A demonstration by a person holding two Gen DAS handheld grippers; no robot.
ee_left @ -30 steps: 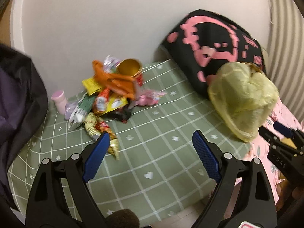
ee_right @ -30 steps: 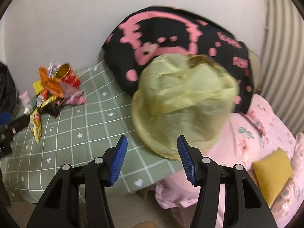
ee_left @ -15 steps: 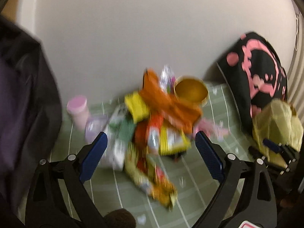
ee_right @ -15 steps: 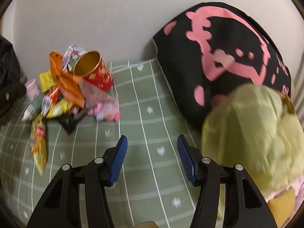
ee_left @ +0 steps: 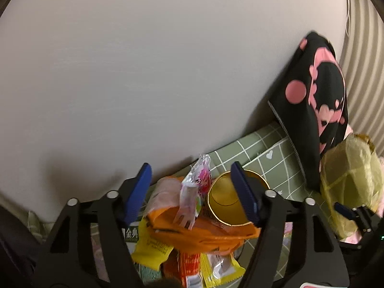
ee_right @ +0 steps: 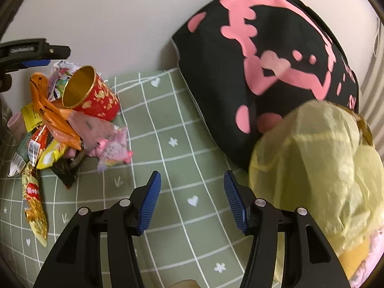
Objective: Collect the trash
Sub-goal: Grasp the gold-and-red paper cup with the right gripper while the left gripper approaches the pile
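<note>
Left gripper (ee_left: 192, 192) closing over the trash pile (ee_left: 192, 235) by the wall, orange wrapper (ee_left: 204, 230) and clear packet (ee_left: 194, 189) between its fingers without visible contact; right gripper (ee_right: 192, 199) spread and empty above green cloth (ee_right: 168, 168), only there red tin (ee_right: 96, 96) beside black pillow (ee_right: 264, 72) and yellow bag (ee_right: 324, 168).

A black cushion with pink print (ee_right: 264, 72) leans against the pale wall (ee_left: 144, 72) on green checked bedding (ee_right: 180, 168).

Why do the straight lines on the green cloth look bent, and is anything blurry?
Right wrist view: the fisheye lens bows the green checked cloth; the yellow bag is smeared. Left wrist view: dim, the wrapper pile is soft and a shadow lies on the wall.
</note>
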